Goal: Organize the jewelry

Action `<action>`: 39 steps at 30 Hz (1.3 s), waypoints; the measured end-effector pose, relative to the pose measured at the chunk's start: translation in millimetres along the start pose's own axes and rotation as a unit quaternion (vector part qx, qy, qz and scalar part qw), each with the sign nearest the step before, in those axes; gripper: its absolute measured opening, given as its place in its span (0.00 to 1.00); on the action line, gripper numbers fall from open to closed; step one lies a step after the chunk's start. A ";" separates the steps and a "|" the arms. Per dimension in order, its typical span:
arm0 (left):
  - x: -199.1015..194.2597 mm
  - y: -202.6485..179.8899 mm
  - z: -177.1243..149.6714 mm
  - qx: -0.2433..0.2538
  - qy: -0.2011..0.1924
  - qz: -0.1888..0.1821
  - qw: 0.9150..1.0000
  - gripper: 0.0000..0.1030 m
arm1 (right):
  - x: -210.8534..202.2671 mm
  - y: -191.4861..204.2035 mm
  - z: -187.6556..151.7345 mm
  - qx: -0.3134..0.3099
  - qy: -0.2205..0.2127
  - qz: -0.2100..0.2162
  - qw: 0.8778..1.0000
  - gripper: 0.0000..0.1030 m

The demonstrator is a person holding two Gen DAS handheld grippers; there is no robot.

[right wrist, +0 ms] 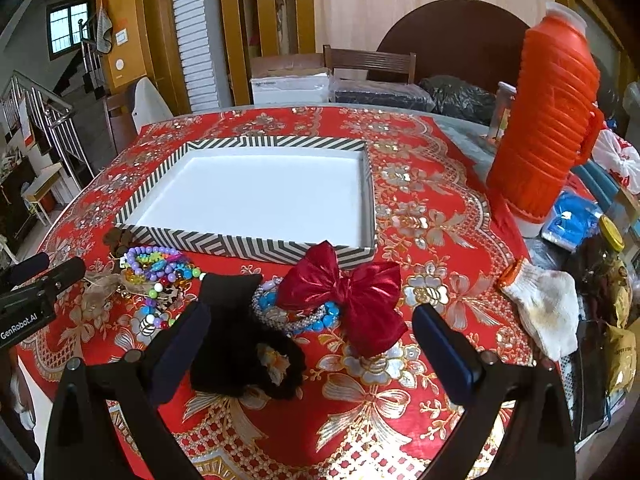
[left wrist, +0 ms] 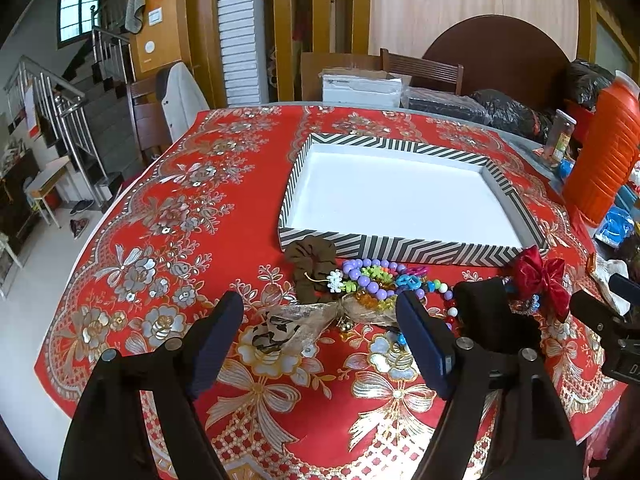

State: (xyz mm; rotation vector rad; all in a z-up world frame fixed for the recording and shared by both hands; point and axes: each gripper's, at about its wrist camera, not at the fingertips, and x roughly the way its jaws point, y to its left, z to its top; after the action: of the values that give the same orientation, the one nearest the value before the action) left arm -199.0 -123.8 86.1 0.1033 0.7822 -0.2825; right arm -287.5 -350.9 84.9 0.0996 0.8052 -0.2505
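On a red floral cloth [left wrist: 168,208] the jewelry lies in a loose heap along the near wall of a striped tray [left wrist: 400,246] whose white floor holds nothing. The left gripper [left wrist: 320,340] hangs released over the cloth, its jaws wide apart and grasping nothing; between its fingertips lies a gauzy tan bow [left wrist: 304,320], and just beyond that the bead bracelets [left wrist: 376,280] — purple, green, blue and amber strands tangled together. A brown scrunchie [left wrist: 310,258] sits at the heap's left end, touching the tray's wall. The left gripper's right finger overlaps the beads' near edge in the left wrist view, though whether it touches them I cannot tell. The right gripper [right wrist: 312,344] is likewise released, jaws spread and bare. Between its fingers lie a black scrunchie [right wrist: 236,344], close against the left finger, and a red bow [right wrist: 352,292], nearer the right finger but apart from it. Under the red bow's left side, a blue and silver bracelet [right wrist: 320,318] peeks out, between the bow and the black scrunchie. The red bow's top reaches the tray's near wall. From the right wrist view the bead bracelets lie off to the left, beyond the right gripper's span, with the left gripper's tips just beside them. An orange flask [right wrist: 548,120] stands well to the right of the tray, and a white glove [right wrist: 548,308] lies on the cloth to the right of the right gripper.
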 end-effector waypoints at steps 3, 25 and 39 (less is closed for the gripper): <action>0.1 -0.3 -0.9 0.000 0.000 0.000 1.000 0.70 | -1.1 -0.2 -0.2 0.002 0.002 0.002 1.000 1.00; 1.9 8.6 -0.7 -0.017 0.008 -0.007 1.000 0.70 | 2.3 -9.6 -1.7 0.018 0.017 -0.007 1.000 1.00; 0.5 70.3 -16.7 -0.061 0.044 -0.013 0.997 0.70 | 0.0 -17.0 -5.0 0.022 0.020 0.014 0.999 1.00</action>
State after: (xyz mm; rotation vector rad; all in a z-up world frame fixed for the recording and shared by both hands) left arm -189.7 -53.4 73.1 -0.0094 0.8863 -0.2560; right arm -295.5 -366.4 81.6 0.1586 0.8365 -0.2404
